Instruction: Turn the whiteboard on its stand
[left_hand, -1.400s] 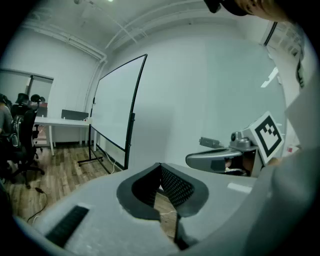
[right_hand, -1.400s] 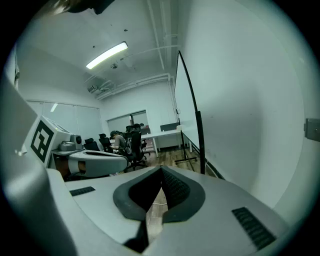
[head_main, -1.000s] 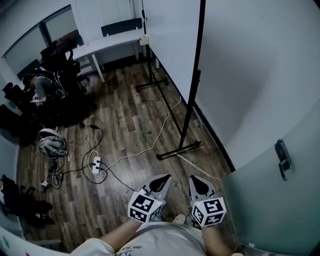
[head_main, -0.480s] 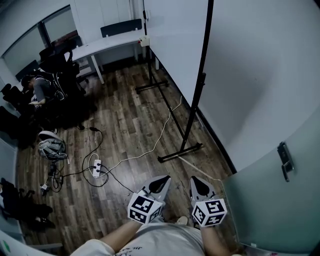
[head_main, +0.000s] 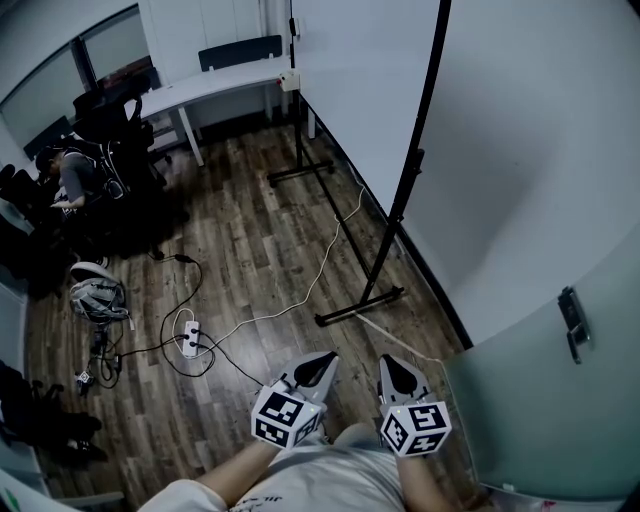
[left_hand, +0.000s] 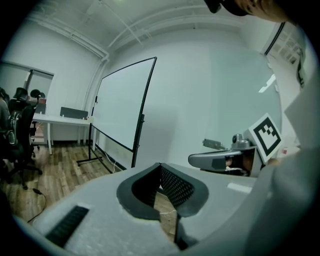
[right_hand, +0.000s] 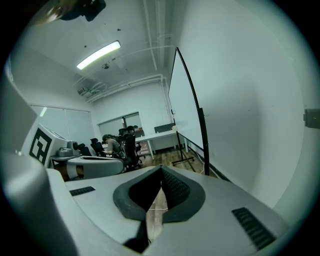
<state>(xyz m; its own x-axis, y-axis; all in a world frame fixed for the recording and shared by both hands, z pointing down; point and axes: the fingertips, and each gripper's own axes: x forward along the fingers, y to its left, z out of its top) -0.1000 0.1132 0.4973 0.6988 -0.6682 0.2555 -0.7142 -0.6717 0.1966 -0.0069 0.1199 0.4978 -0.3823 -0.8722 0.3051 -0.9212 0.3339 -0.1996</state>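
Note:
The whiteboard (head_main: 360, 90) stands upright on a black stand (head_main: 400, 225) along the right wall, its feet on the wood floor. It also shows in the left gripper view as the whiteboard (left_hand: 120, 105) ahead, and edge-on in the right gripper view as the whiteboard (right_hand: 185, 110). My left gripper (head_main: 322, 362) and right gripper (head_main: 392, 365) are held close to my body, well short of the stand. Both are shut with nothing between the jaws. In their own views the left gripper (left_hand: 160, 166) and right gripper (right_hand: 161, 169) have tips that meet.
A white cable (head_main: 320, 265) and a power strip (head_main: 191, 334) lie on the floor between me and the stand. A glass door with a handle (head_main: 570, 325) is at my right. A white desk (head_main: 215, 90) and office chairs (head_main: 110, 130) with a seated person stand at the far left.
The view has shifted slightly: the whiteboard stand's near post now appears further right and the floor items a little lower left. Both grippers stay shut and in the same place.

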